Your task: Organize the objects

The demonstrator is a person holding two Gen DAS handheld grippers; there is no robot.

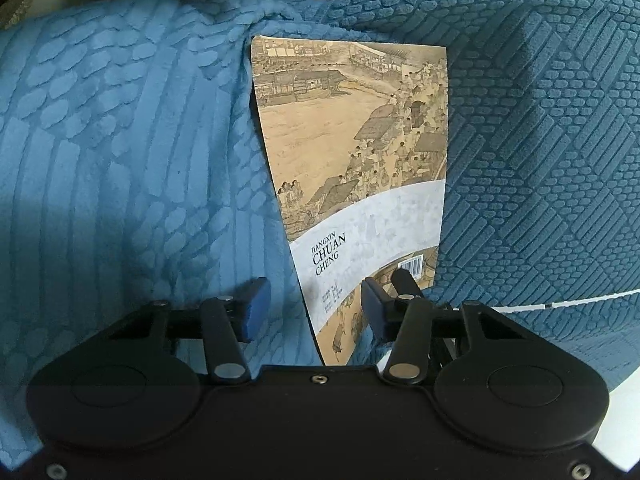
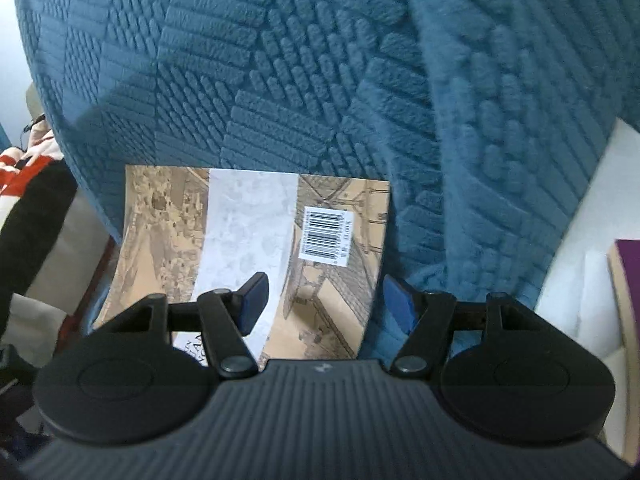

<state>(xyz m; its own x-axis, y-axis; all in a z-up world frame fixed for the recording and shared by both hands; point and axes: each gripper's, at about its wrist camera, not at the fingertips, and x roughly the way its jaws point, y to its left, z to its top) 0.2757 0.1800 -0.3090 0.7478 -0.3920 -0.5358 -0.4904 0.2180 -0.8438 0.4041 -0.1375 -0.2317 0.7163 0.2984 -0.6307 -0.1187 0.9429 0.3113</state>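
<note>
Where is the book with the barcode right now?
The book lies on the blue textured blanket, centre in the left wrist view and lower left in the right wrist view, ahead of both open grippers.

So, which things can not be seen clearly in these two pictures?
- Left wrist view: the book's near end is hidden by the left gripper; the small print under its title is too small to read.
- Right wrist view: the book's title is covered by the right gripper.
- Right wrist view: the purple object is cut off by the right edge.

blue textured blanket (image 1: 120, 140), book (image 1: 360, 152) on it
</note>
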